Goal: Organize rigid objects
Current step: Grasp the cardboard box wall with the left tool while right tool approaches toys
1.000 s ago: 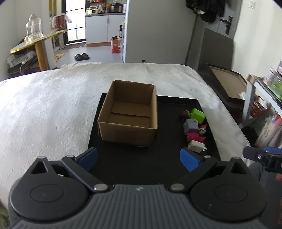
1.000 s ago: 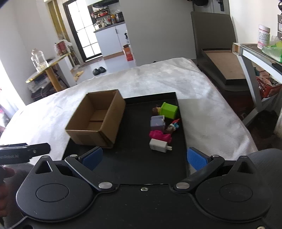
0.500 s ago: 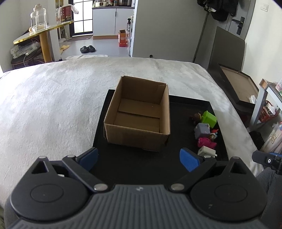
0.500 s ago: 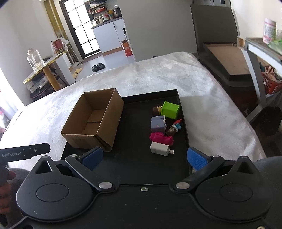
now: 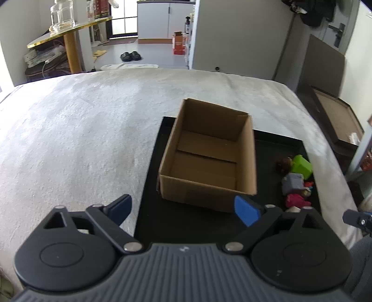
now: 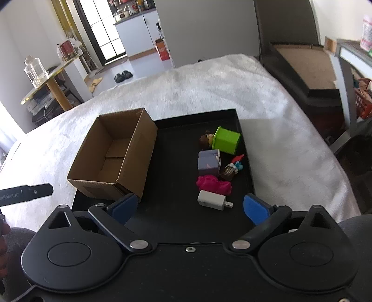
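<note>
An empty open cardboard box [image 5: 207, 160] [image 6: 116, 153] stands on the left part of a black tray [image 5: 186, 223] [image 6: 176, 167]. Along the tray's right side lie a green block [image 6: 226, 140] [image 5: 301, 163], a small brown figure [image 6: 205, 140], a purple block [image 6: 208, 162] [image 5: 293, 182], a red-capped figurine [image 6: 233, 166], a pink toy [image 6: 214, 184] [image 5: 296, 201] and a white plug charger [image 6: 212, 199]. My left gripper [image 5: 183, 209] hovers before the box, jaws closing, nothing between them. My right gripper [image 6: 189, 208] hovers near the charger, jaws closing on nothing.
The tray rests on a bed with a white fluffy cover [image 5: 81, 130] [image 6: 279, 130]. A gold-topped side table with a glass jar [image 5: 61, 14] stands beyond the bed on the left. A dark framed board [image 6: 302, 62] and a shelf unit [image 6: 348, 60] are on the right.
Both grippers have moved forward and down towards the tray, so box and toys look larger. Both pairs of jaws have narrowed slightly. The box now sits further right in the left wrist view.
</note>
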